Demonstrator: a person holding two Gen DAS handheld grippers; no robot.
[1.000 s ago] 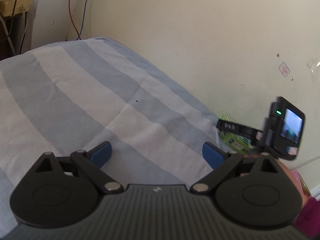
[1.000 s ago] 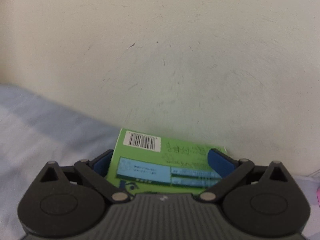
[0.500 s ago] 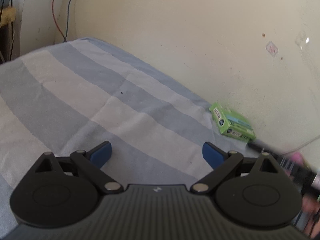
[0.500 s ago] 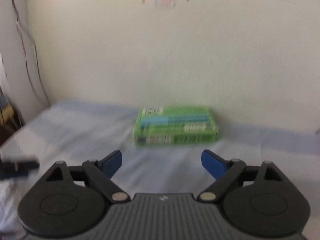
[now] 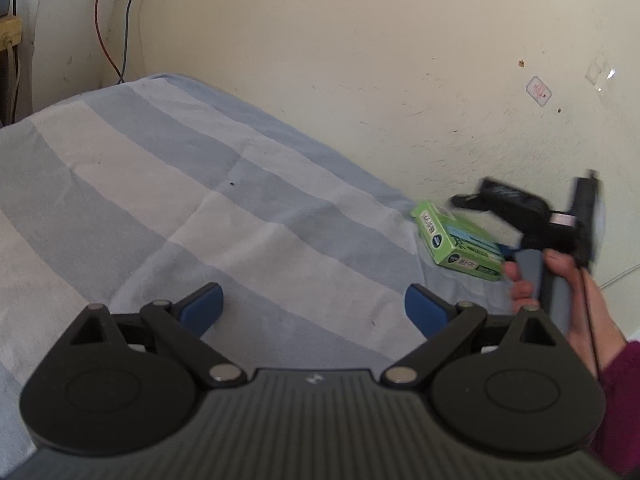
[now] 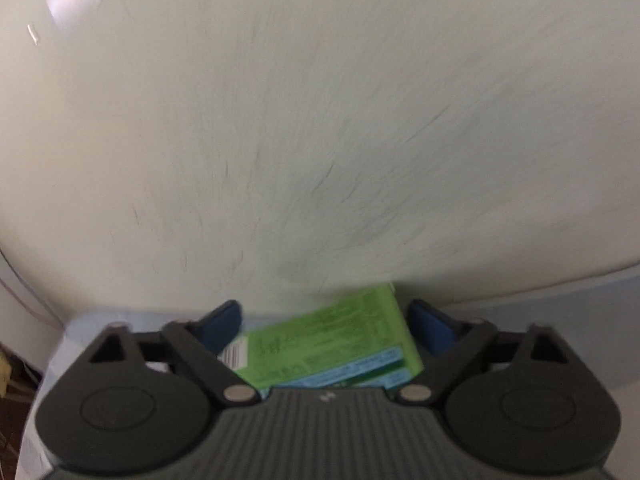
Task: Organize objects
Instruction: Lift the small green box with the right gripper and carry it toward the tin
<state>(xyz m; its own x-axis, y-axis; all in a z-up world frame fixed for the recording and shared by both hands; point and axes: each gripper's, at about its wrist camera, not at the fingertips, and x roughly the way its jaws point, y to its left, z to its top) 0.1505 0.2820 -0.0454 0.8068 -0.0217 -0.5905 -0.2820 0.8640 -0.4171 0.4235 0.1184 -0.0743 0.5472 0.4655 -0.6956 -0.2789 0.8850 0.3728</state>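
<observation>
Right gripper: jaws closing, green box between blue pads, box lying skewed; pads not seen pressing it, small gaps either side – not gripped yet. Box sits on striped bedsheet, just beside cream wall. Left-wrist view: right hand on gripper handle, magenta sleeve at edge. Left gripper: released, jaws wide, nothing between, hovering over sheet, well apart from box. Red and blue cables in far corner

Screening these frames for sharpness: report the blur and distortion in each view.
Left wrist view: striped sheet sharp, right gripper motion-smeared, fisheye bends the wall. Right wrist view: soft throughout, green box print unreadable, a glare patch upper left.
</observation>
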